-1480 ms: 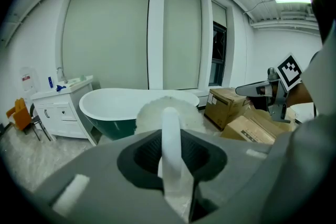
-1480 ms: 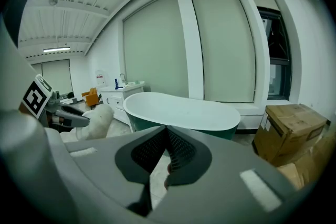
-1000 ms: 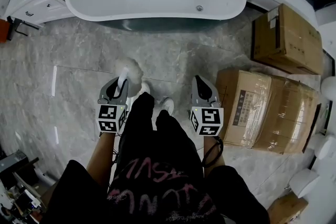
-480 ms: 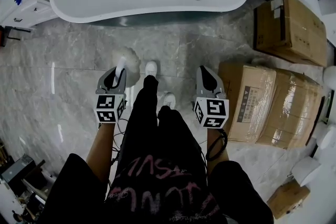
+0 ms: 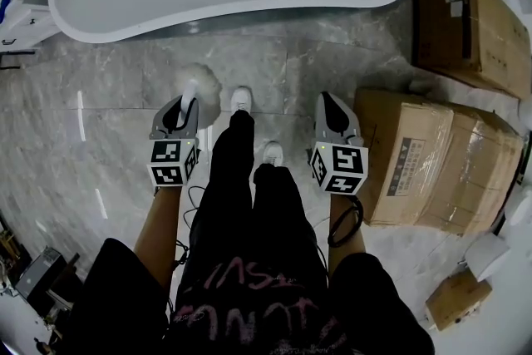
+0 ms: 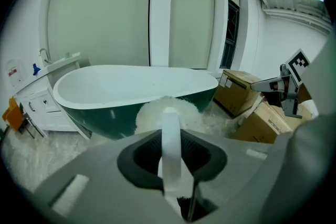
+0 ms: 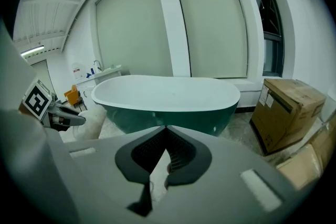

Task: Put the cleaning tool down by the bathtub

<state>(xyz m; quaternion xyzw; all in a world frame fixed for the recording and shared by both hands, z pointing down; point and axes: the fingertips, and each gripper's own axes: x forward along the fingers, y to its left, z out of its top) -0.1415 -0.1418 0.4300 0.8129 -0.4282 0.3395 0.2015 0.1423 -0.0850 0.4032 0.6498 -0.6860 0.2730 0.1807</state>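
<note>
The cleaning tool is a white fluffy brush head (image 5: 200, 86) on a white handle (image 6: 170, 145). My left gripper (image 5: 184, 106) is shut on that handle, the head sticking out past the jaws above the marble floor. In the left gripper view the head (image 6: 153, 112) shows just ahead of the bathtub's dark green wall (image 6: 100, 115). The white oval bathtub (image 5: 249, 8) lies across the top of the head view, a short way ahead of both grippers. My right gripper (image 5: 327, 101) is shut with nothing in it, level with the left one. In the right gripper view the tub (image 7: 168, 108) fills the middle.
Taped cardboard boxes (image 5: 416, 166) stand right beside my right gripper, with another box (image 5: 475, 22) further back. A white cabinet (image 5: 15, 8) stands at the tub's left end. The person's white shoes (image 5: 241, 100) are on the grey marble floor between the grippers.
The person has stepped forward, so the bathtub now sits closer and larger. Both grippers moved along with the body; the left still holds the tool.
</note>
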